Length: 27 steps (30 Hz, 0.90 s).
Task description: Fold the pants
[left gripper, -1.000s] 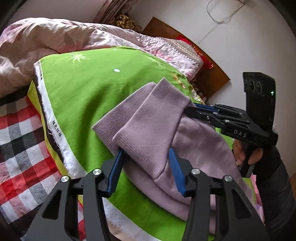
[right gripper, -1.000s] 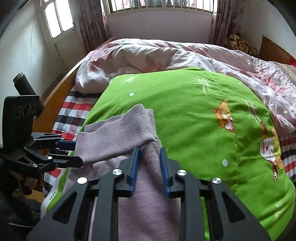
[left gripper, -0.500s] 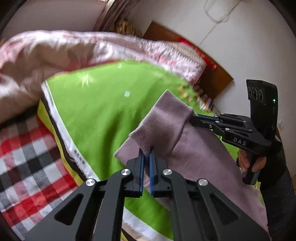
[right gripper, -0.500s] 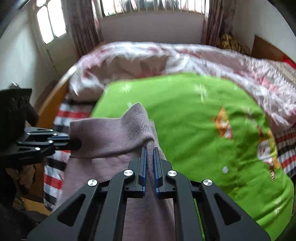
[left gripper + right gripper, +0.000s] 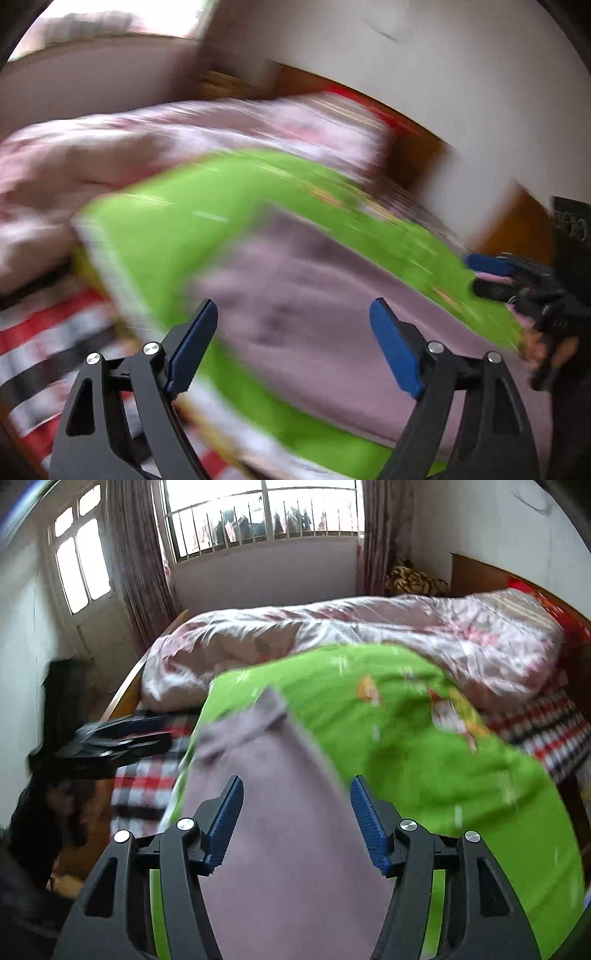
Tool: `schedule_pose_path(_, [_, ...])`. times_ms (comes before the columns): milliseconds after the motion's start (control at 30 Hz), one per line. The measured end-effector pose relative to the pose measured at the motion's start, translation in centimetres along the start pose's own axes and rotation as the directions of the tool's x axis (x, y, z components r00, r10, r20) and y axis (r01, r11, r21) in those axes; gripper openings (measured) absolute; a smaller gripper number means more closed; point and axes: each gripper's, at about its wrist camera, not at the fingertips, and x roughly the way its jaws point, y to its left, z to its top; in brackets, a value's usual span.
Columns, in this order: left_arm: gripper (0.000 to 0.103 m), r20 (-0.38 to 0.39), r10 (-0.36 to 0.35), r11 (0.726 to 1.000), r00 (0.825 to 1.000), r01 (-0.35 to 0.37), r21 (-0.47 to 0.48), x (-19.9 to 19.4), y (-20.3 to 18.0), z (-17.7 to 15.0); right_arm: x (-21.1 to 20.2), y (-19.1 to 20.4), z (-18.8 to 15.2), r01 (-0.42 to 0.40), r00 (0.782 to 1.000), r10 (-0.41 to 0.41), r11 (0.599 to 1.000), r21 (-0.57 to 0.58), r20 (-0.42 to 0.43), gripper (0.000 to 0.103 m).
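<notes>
The mauve knit pants (image 5: 317, 280) lie folded on the green blanket (image 5: 166, 221), blurred by motion in the left wrist view. My left gripper (image 5: 291, 310) hovers above their near end; its jaws are opening wide and the blue pads press on nothing. In the right wrist view the pants (image 5: 266, 753) stretch away from my right gripper (image 5: 295, 782), whose jaws are also opening, with the cloth below them and not pinched. Each gripper shows in the other's view: the right gripper (image 5: 474, 272) at the pants' right edge, the left gripper (image 5: 162, 734) at their left.
The green blanket (image 5: 406, 757) covers a bed with a red checked sheet (image 5: 147, 782). A crumpled pink quilt (image 5: 369, 638) lies behind it. A wooden headboard (image 5: 476, 572) stands at the right, a barred window (image 5: 266, 513) at the back. A person's hand (image 5: 546, 350) holds the right gripper.
Both grippers went from shut on the pants' lifted fold to open. The fold now lies flat on the pants. Both grippers have pulled up and back.
</notes>
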Motion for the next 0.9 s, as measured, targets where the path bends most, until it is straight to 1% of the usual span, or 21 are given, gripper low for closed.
schedule_pose_path(33, [0.084, -0.042, -0.022, 0.999, 0.999, 0.023, 0.032, 1.2, -1.0, -0.5, -0.8, 1.0, -2.3, 0.033, 0.999, -0.033, 0.999, -0.001, -0.022, 0.059])
schedule_pose_path(67, [0.084, -0.105, -0.019, 0.997, 0.994, 0.027, 0.077, 2.9, -2.1, -1.1, -1.2, 1.8, -4.0, 0.059, 0.997, -0.058, 0.998, 0.002, -0.04, 0.059])
schedule_pose_path(133, [0.084, -0.173, -0.011, 0.994, 0.985, 0.029, 0.104, 4.8, -2.7, -2.4, -1.1, 3.7, -7.7, 0.112, 0.989, -0.111, 0.994, 0.004, -0.097, 0.058])
schedule_pose_path(167, [0.084, -0.203, 0.01, 0.994, 0.979, 0.012, 0.107, 6.0, -2.6, -3.2, -0.8, 4.6, -9.2, 0.144, 0.982, -0.144, 0.99, -0.008, -0.125, 0.057])
schedule_pose_path(233, [0.084, -0.205, 0.022, 0.989, 0.979, 0.008, 0.146, 6.8, -2.5, -3.9, 0.4, 6.9, -12.7, 0.152, 0.966, -0.156, 0.988, -0.036, -0.207, 0.05])
schedule_pose_path(267, [0.084, -0.205, 0.023, 0.988, 0.979, 0.009, 0.156, 6.9, -2.4, -4.1, -0.3, 8.3, -13.5, 0.184, 0.971, -0.186, 0.983, -0.029, -0.148, 0.039])
schedule_pose_path(367, [0.084, -0.227, 0.027, 0.986, 0.973, 0.012, 0.167, 6.7, -2.6, -3.9, -1.5, 9.1, -13.8, 0.151, 0.978, -0.15, 0.988, 0.0, -0.147, 0.038])
schedule_pose_path(433, [0.084, -0.236, 0.03, 0.984, 0.971, 0.013, 0.178, 7.2, -2.5, -3.8, -2.6, 8.8, -13.4, 0.172, 0.982, -0.167, 0.984, 0.046, -0.092, 0.039])
schedule_pose_path(500, [0.084, -0.234, 0.037, 0.982, 0.972, 0.008, 0.188, 7.1, -2.6, -4.1, -2.1, 8.5, -13.8, 0.186, 0.976, -0.177, 0.98, 0.064, -0.125, 0.039])
schedule_pose_path(533, [0.084, -0.23, 0.04, 0.983, 0.972, 0.004, 0.186, 7.1, -2.6, -4.2, -1.3, 9.1, -14.7, 0.188, 0.97, -0.18, 0.982, 0.035, -0.161, 0.04])
schedule_pose_path(567, [0.084, -0.229, 0.041, 0.984, 0.973, 0.001, 0.181, 6.9, -2.5, -4.0, -1.6, 9.9, -15.3, 0.182, 0.974, -0.177, 0.983, 0.019, -0.139, 0.047])
schedule_pose_path(600, [0.084, -0.23, 0.049, 0.984, 0.972, -0.007, 0.178, 6.7, -2.6, -4.0, -1.7, 10.7, -16.0, 0.14, 0.976, -0.137, 0.99, 0.005, -0.167, 0.057])
schedule_pose_path(633, [0.084, -0.237, 0.085, 0.982, 0.968, -0.042, 0.182, 6.7, -3.0, -3.8, -2.5, 11.6, -16.5, 0.126, 0.977, -0.128, 0.992, -0.022, -0.171, 0.057])
schedule_pose_path(667, [0.084, -0.237, 0.156, 0.974, 0.959, -0.11, 0.198, 6.5, -3.7, -3.4, -3.3, 11.9, -16.7, 0.12, 0.977, -0.125, 0.992, -0.04, -0.173, 0.056])
schedule_pose_path(700, [0.084, -0.225, 0.222, 0.961, 0.949, -0.173, 0.217, 6.2, -4.5, -3.1, -5.2, 11.5, -16.7, 0.115, 0.983, -0.118, 0.993, -0.029, -0.144, 0.056])
schedule_pose_path(733, [0.083, -0.197, 0.26, 0.947, 0.945, -0.21, 0.242, 5.6, -5.7, -2.6, -6.8, 10.7, -16.8, 0.127, 0.987, -0.126, 0.992, 0.008, -0.102, 0.057])
schedule_pose_path(767, [0.084, -0.159, 0.216, 0.948, 0.963, -0.168, 0.269, 4.8, -7.7, -1.9, -9.0, 8.9, -16.9, 0.153, 0.988, -0.15, 0.984, 0.087, -0.047, 0.059])
schedule_pose_path(800, [0.085, -0.141, 0.14, 0.952, 0.98, -0.094, 0.291, 4.1, -9.9, -1.3, -11.6, 5.9, -17.2, 0.19, 0.981, -0.195, 0.962, 0.197, 0.008, 0.067])
schedule_pose_path(833, [0.089, -0.138, 0.066, 0.946, 0.988, -0.018, 0.322, 4.0, -12.3, -0.8, -13.1, 3.6, -17.9, 0.229, 0.969, -0.244, 0.939, 0.257, 0.028, 0.07])
schedule_pose_path(867, [0.093, -0.145, 0.02, 0.935, 0.989, 0.033, 0.352, 4.2, -14.1, -0.6, -14.3, 1.2, -18.6, 0.277, 0.953, -0.3, 0.911, 0.307, 0.032, 0.077])
schedule_pose_path(900, [0.098, -0.165, -0.037, 0.914, 0.986, 0.1, 0.394, 4.9, -16.5, -0.6, -15.0, -1.4, -19.4, 0.321, 0.937, -0.349, 0.878, 0.355, 0.017, 0.079])
